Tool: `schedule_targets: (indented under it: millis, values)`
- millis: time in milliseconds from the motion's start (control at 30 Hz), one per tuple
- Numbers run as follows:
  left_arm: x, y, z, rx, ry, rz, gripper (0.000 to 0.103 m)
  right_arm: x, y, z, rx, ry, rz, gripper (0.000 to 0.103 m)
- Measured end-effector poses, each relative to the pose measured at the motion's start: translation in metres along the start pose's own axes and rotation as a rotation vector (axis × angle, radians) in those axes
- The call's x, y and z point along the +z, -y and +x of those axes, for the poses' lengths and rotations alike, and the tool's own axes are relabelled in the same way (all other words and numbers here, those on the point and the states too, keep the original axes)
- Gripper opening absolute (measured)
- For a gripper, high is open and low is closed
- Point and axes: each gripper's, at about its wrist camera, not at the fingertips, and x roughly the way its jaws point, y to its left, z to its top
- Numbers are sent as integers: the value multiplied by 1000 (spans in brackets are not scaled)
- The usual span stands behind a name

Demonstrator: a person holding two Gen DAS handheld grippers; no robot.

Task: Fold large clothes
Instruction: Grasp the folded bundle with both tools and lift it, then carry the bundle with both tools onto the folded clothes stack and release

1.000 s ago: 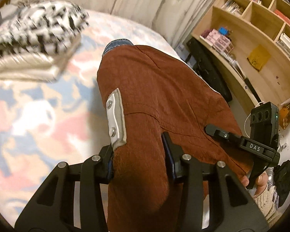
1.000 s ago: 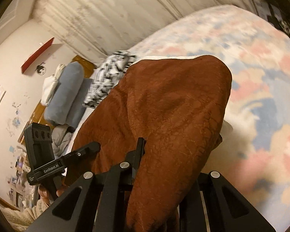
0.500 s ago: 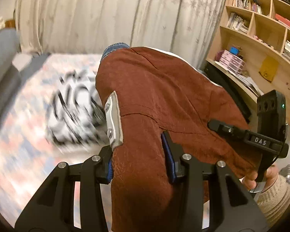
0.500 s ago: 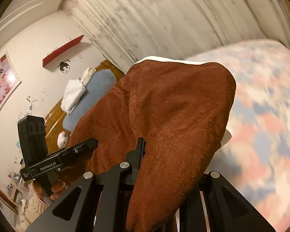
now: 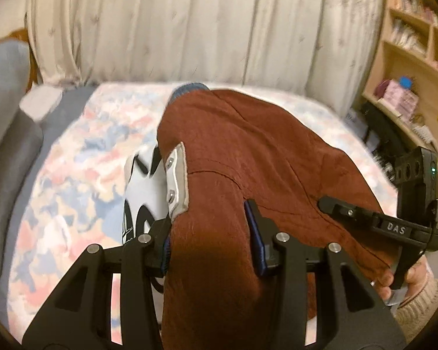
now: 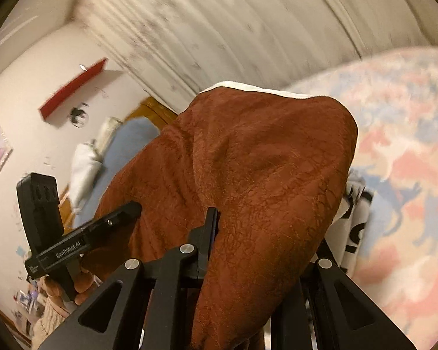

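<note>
One rust-brown textured fabric garment [image 5: 248,157], folded into a thick bundle, hangs in the air between two grippers, above the bed. One grey tab with two metal snaps [image 5: 176,183] sits on its left edge, one blue knit cuff [image 5: 189,89] pokes out at the far end.

Left gripper [image 5: 210,230]: jaws clamped on the near left part of the bundle, thick fabric filling the gap, blue pads pressing both sides. Right gripper [image 6: 265,233]: nearly closed, pinching a thinner fold; only one finger is visible, the other hidden under draped cloth. Each gripper shows up in the other's camera, held by one hand [image 5: 406,277], knit sleeve at the wrist.

One black-and-white patterned folded item [image 5: 143,192] lies on the bed beneath the garment, just beside the left gripper. One bed with pink-blue-cream patterned cover [image 5: 73,175]. One cream pleated curtain [image 5: 189,23] behind. One wooden bookshelf [image 5: 417,67] at right, contents blurred. One red wall shelf [image 6: 73,87].
</note>
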Motion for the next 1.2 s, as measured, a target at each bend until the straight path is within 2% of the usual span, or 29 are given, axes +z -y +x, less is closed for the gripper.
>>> schedule_targets:
  millis: [67, 100, 167, 233, 300, 367, 467, 600, 667, 733, 800, 933, 1000, 1033, 1100, 1133, 1200]
  values:
    - [-18, -14, 39, 33, -33, 3, 46, -14, 16, 28, -41, -37, -12, 16]
    - [-24, -18, 50, 50, -21, 8, 50, -23, 24, 36, -61, -32, -22, 18]
    - [-31, -23, 54, 32, 30, 2, 52, -23, 32, 45, -70, -22, -15, 34]
    - [-36, -25, 52, 8, 40, -15, 55, -24, 34, 41, -62, -33, -15, 35]
    - [-34, -26, 49, 30, 35, -5, 60, -19, 31, 41, -97, -59, -50, 42]
    - [-36, -21, 41, 66, 31, 13, 60, 5, 27, 57, -171, -70, -72, 61]
    - [-42, -11, 18, 133, 54, 51, 60, 15, 13, 41, -232, -51, -106, 62]
    - [-35, -10, -20, 142, 127, 5, 60, 16, -2, -2, -309, 59, -167, 62]
    - [-32, -6, -29, 138, 156, -7, 53, 27, -17, -15, -359, 129, -198, 62]
    - [-28, -3, -27, 145, 148, 9, 26, 27, -35, -24, -378, 196, -222, 62]
    - [-29, 10, -22, 163, 127, 41, 19, 20, -43, -25, -349, 202, -244, 62]
    - [-37, 34, 1, 236, 72, 110, 10, 3, -50, 10, -319, 109, -238, 62]
    - [-44, 39, 15, 312, 49, 140, 10, -6, -46, 41, -355, 84, -231, 62]
    - [-45, 38, 19, 325, 46, 137, 10, -15, -43, 54, -382, 69, -241, 61]
    - [-47, 32, 25, 320, 37, 95, 9, -20, -36, 69, -444, 50, -262, 60]
    - [-47, 28, 27, 313, 35, 63, 9, -30, -36, 93, -457, 45, -272, 60]
    - [-49, 24, 28, 301, 33, 32, 9, -33, -30, 101, -456, 41, -272, 60]
